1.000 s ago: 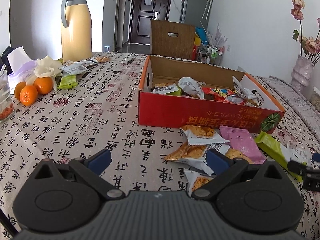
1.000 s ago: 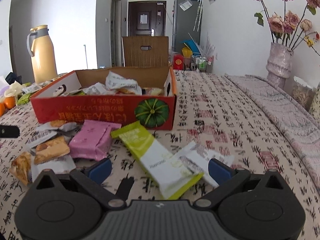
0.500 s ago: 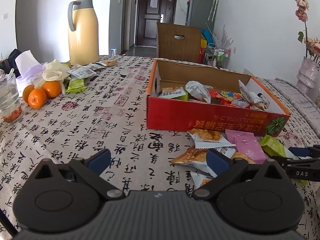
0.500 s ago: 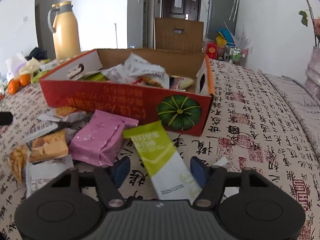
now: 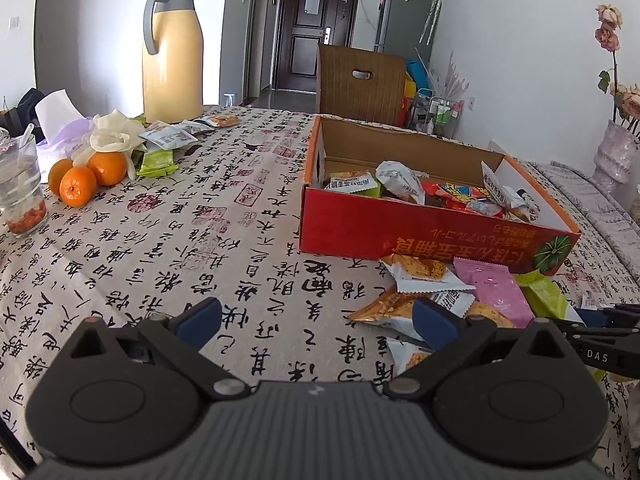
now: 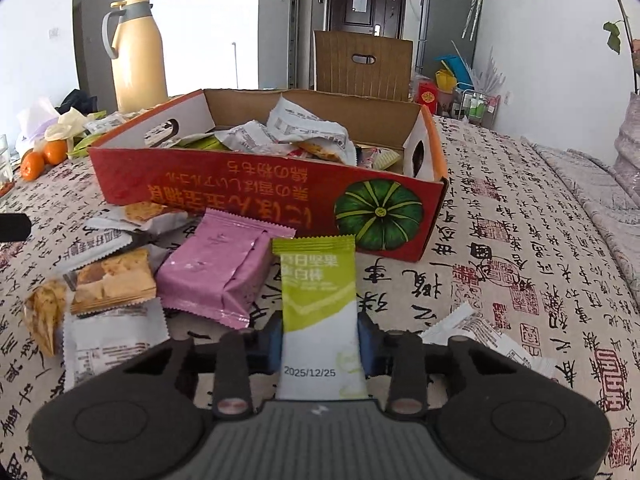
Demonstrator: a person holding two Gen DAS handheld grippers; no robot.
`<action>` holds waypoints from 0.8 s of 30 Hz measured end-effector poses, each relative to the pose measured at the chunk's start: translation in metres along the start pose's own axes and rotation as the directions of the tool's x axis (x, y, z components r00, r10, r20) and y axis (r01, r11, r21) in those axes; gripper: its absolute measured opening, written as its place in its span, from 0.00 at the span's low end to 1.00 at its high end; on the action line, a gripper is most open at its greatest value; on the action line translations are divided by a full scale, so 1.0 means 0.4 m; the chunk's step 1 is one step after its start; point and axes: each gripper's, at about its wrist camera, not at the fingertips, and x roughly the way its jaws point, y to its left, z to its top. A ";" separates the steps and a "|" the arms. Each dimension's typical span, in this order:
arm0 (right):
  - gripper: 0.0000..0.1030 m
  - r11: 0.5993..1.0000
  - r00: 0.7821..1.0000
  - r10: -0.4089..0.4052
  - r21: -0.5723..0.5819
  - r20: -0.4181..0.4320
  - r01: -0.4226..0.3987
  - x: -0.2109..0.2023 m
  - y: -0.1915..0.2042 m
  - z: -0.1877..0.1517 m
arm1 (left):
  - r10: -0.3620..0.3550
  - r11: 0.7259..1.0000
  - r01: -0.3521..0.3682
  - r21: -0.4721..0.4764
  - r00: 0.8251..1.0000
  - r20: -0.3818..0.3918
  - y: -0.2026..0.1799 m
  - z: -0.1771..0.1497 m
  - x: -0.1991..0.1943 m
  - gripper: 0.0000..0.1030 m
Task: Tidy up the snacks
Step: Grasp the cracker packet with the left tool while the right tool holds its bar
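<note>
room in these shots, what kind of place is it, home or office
Most likely a lived-in home, a dining area. A table under a calligraphy-print tablecloth carries a yellow thermos jug, oranges and loose snacks. Behind it stand a refrigerator and a dark entrance door.

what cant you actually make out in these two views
- Right wrist view: the near end of the green and white packet runs under the gripper body; the right gripper has just been closing its jaws on it.
- Right wrist view: the white wrapper is partly hidden by the gripper body.
- Left wrist view: the bottom of the red box is buried under snacks.
- Left wrist view: the pink packet print is too small to read.
</note>
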 end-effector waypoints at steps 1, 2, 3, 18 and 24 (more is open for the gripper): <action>0.34 1.000 1.000 -0.012 0.003 0.005 0.012 -0.003 0.003 -0.002 | -0.001 1.000 0.001 -0.001 1.000 0.001 0.001 -0.001 -0.002 1.00; 0.34 1.000 1.000 -0.020 0.011 0.011 0.020 -0.006 0.005 -0.003 | -0.001 1.000 0.001 -0.002 1.000 0.002 0.001 -0.001 -0.003 1.00; 0.34 1.000 1.000 -0.024 0.021 0.019 0.024 -0.011 0.005 -0.004 | 0.000 1.000 0.000 -0.002 1.000 0.002 0.000 -0.001 -0.005 1.00; 0.33 0.983 0.983 -0.054 0.182 0.176 0.021 -0.144 -0.009 -0.050 | -0.029 0.999 0.029 0.027 1.000 0.004 -0.031 -0.022 -0.043 1.00; 0.33 0.981 0.981 -0.048 0.191 0.188 0.011 -0.177 -0.001 -0.094 | -0.051 0.997 0.053 0.059 0.998 -0.034 -0.071 -0.042 -0.036 1.00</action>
